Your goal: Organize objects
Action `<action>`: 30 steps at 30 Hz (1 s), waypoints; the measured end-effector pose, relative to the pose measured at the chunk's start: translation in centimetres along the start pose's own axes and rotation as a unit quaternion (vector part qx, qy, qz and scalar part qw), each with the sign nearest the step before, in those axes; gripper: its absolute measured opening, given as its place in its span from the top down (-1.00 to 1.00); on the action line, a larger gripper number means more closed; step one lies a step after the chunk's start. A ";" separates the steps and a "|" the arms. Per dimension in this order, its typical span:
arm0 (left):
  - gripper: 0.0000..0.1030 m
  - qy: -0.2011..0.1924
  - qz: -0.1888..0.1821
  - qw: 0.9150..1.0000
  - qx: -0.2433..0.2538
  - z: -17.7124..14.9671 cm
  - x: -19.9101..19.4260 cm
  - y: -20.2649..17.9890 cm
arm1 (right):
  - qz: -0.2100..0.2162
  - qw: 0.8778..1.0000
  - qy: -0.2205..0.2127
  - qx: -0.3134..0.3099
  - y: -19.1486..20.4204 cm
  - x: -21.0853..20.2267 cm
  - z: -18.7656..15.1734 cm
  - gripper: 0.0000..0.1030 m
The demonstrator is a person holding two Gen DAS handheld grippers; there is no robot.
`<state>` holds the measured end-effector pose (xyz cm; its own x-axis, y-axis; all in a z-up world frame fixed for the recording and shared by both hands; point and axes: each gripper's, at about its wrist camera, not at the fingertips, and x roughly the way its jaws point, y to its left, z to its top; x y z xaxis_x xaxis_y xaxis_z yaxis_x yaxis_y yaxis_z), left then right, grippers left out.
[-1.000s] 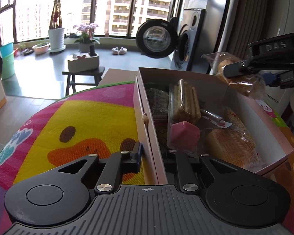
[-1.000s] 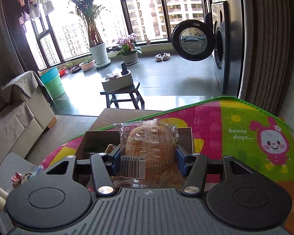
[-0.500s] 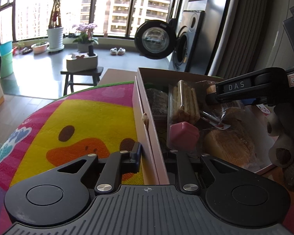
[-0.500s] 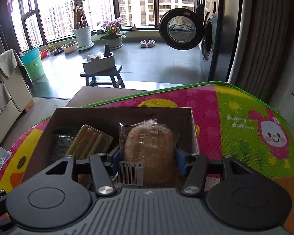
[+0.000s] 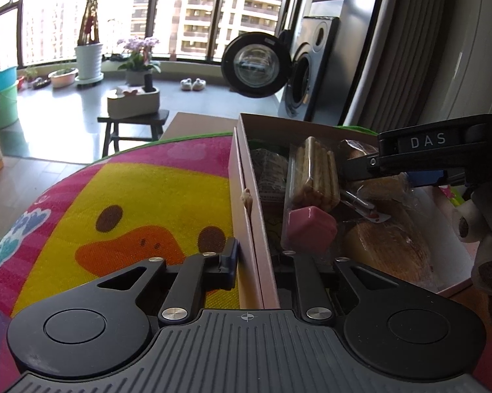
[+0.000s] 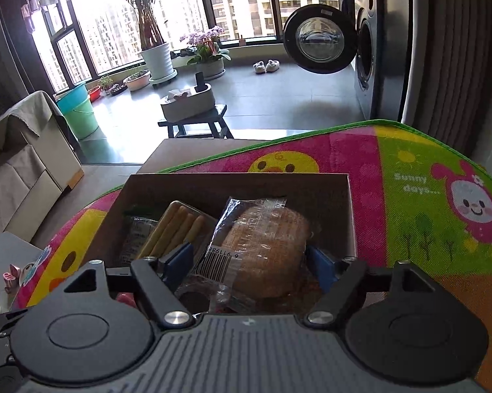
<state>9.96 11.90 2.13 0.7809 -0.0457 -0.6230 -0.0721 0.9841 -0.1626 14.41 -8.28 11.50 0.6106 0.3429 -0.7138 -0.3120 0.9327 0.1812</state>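
Your right gripper point(image 6: 249, 262) stands wide around the wrapped bread point(image 6: 265, 245); lifting carelessly may snag its wrapper. Your left gripper point(image 5: 257, 257) pinches the box point(image 5: 246, 203) wall.

The left wrist view looks forward along its gripper point(image 5: 257, 258), low and close against the cardboard box's point(image 5: 246, 196) side wall. The right wrist view looks down over its gripper point(image 6: 249, 262) into that box point(image 6: 239, 183) from close above. Both share the box's contents, the colourful mat point(image 5: 131, 196) and the windowed room beyond.
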 end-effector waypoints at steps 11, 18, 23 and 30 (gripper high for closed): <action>0.67 -0.001 0.002 1.000 -0.004 -0.1 -0.1 0.2 | 0.018 0.998 -0.021 -0.059 1.7 -5.6 -1.9 -0.25; 0.67 -0.001 0.002 1.000 -0.002 -0.1 -0.1 0.1 | -0.011 0.994 0.032 -0.103 2.6 -5.0 -5.1 -0.06; 0.66 0.000 0.001 1.000 0.004 -0.2 -0.2 0.2 | 0.004 0.996 0.000 -0.084 0.7 -7.4 -6.0 -0.17; 0.67 -0.001 0.007 1.000 -0.001 -0.3 -0.4 0.1 | -0.010 0.989 -0.046 -0.139 -0.8 -12.7 -8.8 -0.72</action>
<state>9.46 11.96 2.18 0.7805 -0.0312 -0.6244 -0.0846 0.9843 -0.1549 0.47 -14.39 14.47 0.6781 0.3446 -0.6491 -0.4788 0.8773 -0.0344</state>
